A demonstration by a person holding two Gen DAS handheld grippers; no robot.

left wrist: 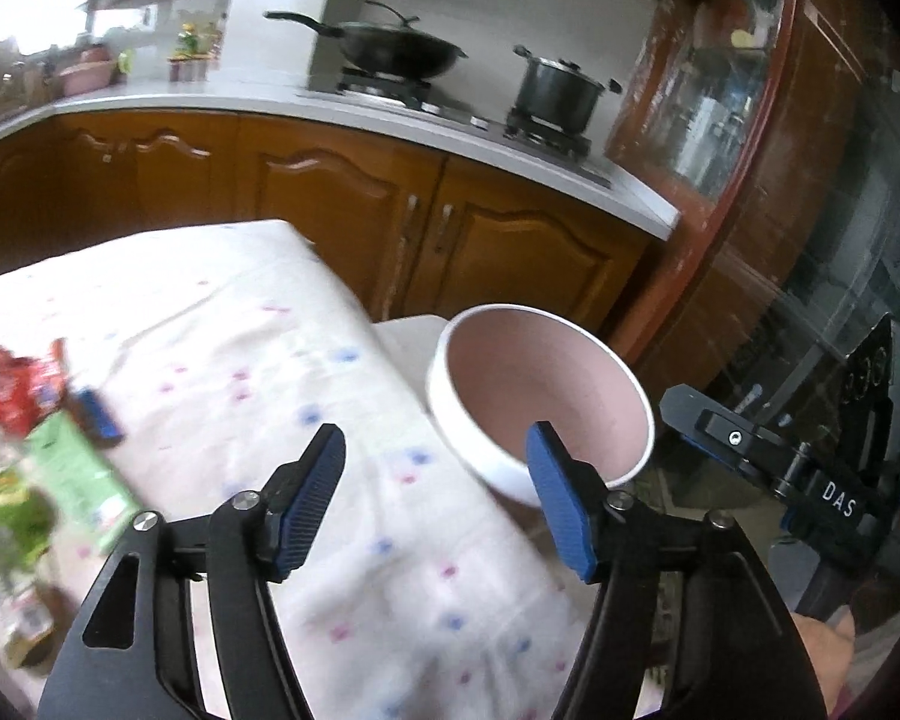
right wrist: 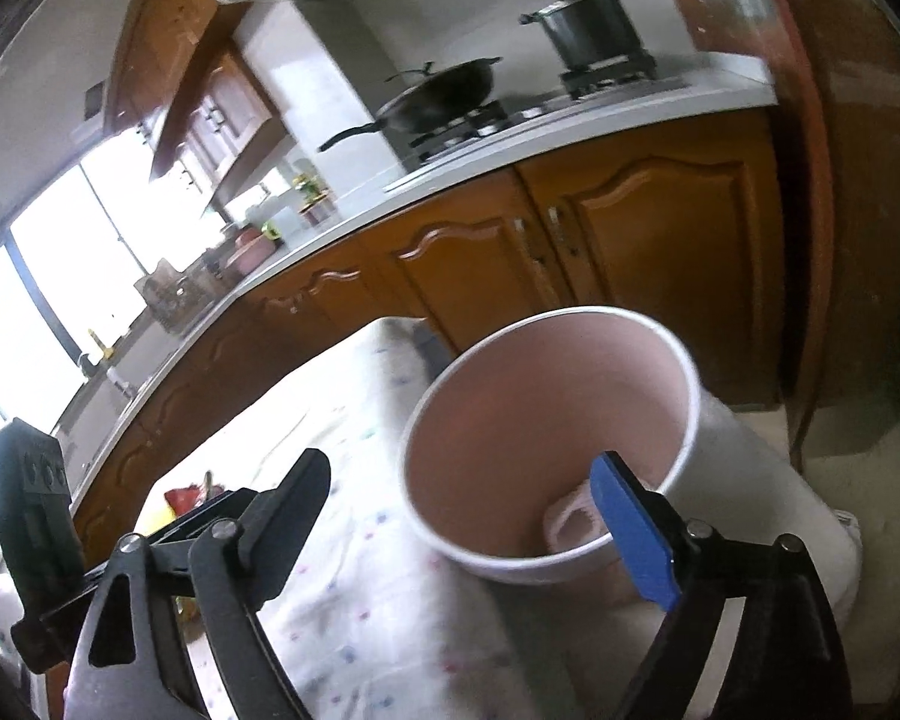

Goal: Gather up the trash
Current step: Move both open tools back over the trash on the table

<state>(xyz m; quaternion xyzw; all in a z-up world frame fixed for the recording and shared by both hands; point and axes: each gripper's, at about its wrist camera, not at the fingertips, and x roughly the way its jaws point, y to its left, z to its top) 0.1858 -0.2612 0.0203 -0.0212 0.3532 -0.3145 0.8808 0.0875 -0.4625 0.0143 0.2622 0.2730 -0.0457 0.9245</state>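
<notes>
A white bin with a pink inside (left wrist: 534, 402) stands beside the table's right edge; it also shows in the right wrist view (right wrist: 546, 432) with a pale crumpled piece at its bottom (right wrist: 570, 525). My left gripper (left wrist: 435, 498) is open and empty above the tablecloth, just left of the bin. My right gripper (right wrist: 468, 522) is open and empty, its right finger over the bin's rim. Trash lies at the table's left: a red wrapper (left wrist: 12, 390), a green carton (left wrist: 81, 480), a green packet (left wrist: 12, 516) and a small blue item (left wrist: 99, 414).
The table has a white cloth with coloured dots (left wrist: 258, 360). Behind it run wooden kitchen cabinets (left wrist: 342, 210) under a grey counter with a wok (left wrist: 399, 48) and a pot (left wrist: 561, 90). A dark wooden cabinet (left wrist: 750, 150) stands at the right.
</notes>
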